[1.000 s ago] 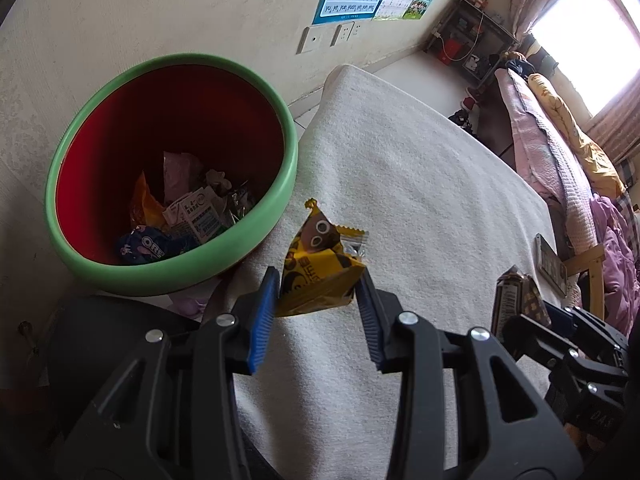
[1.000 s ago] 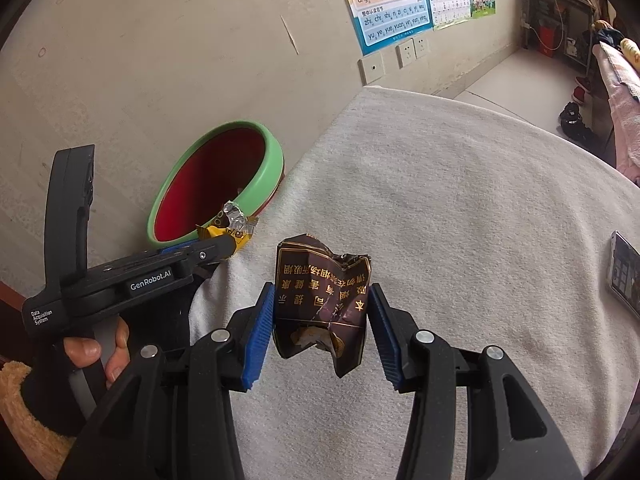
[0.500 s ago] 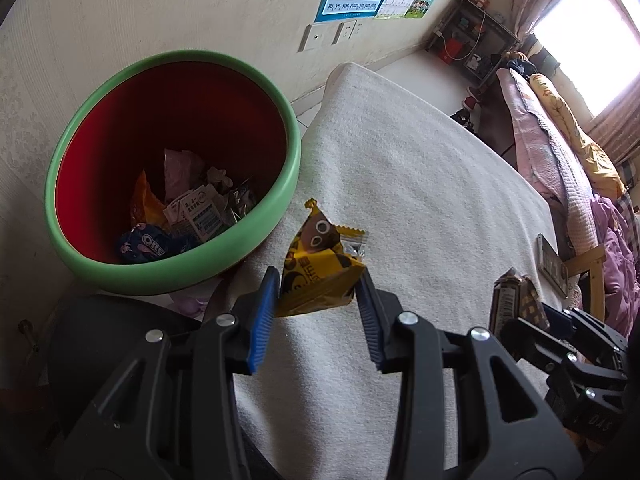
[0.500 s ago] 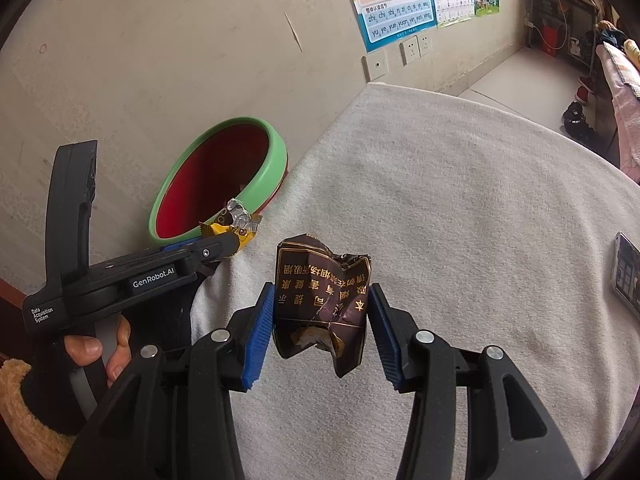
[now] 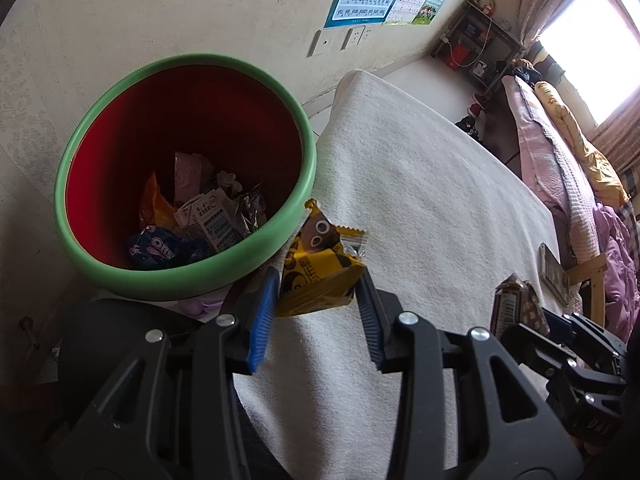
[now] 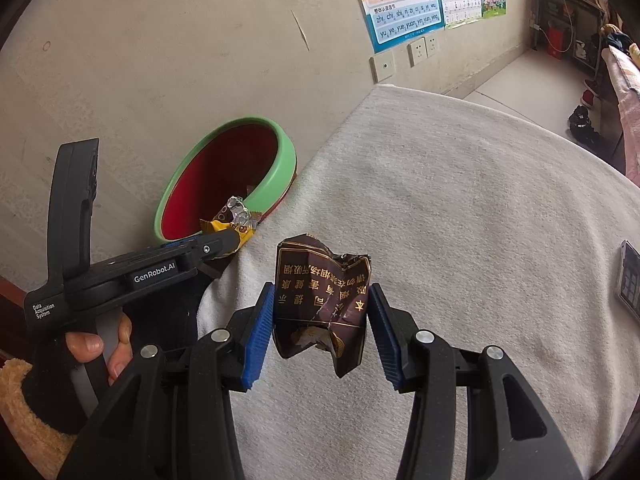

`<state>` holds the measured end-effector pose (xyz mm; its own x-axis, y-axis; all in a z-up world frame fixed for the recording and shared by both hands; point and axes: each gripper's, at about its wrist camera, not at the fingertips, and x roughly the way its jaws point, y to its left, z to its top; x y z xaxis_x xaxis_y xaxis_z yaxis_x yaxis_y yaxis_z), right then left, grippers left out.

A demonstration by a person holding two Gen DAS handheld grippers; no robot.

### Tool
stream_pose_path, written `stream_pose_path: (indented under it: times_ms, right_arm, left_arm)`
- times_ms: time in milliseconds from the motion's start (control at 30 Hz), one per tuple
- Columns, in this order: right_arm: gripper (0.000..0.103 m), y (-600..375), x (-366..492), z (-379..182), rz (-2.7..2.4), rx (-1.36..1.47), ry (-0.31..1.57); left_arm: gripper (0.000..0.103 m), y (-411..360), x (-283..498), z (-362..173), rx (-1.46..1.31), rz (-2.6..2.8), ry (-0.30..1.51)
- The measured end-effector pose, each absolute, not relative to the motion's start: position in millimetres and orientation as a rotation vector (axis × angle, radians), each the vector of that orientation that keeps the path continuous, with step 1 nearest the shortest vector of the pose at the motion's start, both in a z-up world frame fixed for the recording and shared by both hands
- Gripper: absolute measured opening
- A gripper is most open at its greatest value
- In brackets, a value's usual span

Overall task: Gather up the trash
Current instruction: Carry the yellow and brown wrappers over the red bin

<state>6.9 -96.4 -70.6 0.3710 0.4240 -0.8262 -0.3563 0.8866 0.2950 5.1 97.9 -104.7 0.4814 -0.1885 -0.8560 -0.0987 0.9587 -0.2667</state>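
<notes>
My left gripper (image 5: 318, 300) is shut on a yellow snack wrapper (image 5: 320, 268) and holds it beside the near rim of a red bin with a green rim (image 5: 192, 280). The bin holds several wrappers (image 5: 200, 220). My right gripper (image 6: 322, 320) is shut on a crumpled dark brown cigarette pack (image 6: 324, 300) above the white table cloth (image 6: 460, 240). The left gripper (image 6: 224, 240), the yellow wrapper (image 6: 236, 228) and the bin (image 6: 276, 168) also show at the left of the right wrist view. The right gripper's pack (image 5: 514, 308) shows at the right of the left wrist view.
A phone (image 6: 630, 280) lies at the table's right edge, also seen in the left wrist view (image 5: 554, 276). A wall with posters (image 6: 404, 4) and sockets stands behind the bin. A bed with pink bedding (image 5: 560, 160) is at the far right.
Both grippers have moved a little closer to the bin, each still holding its piece of trash. The yellow wrapper now sits nearer the bin's rim.
</notes>
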Motion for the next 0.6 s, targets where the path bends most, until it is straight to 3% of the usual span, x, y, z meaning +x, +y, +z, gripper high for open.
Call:
stream_pose_path:
  times_ms: [600]
  right_arm:
    - [0.046, -81, 11, -67, 0.538, 0.034, 1.074]
  left_arm:
    - [0.037, 109, 3, -98, -0.310, -0.033, 1.046]
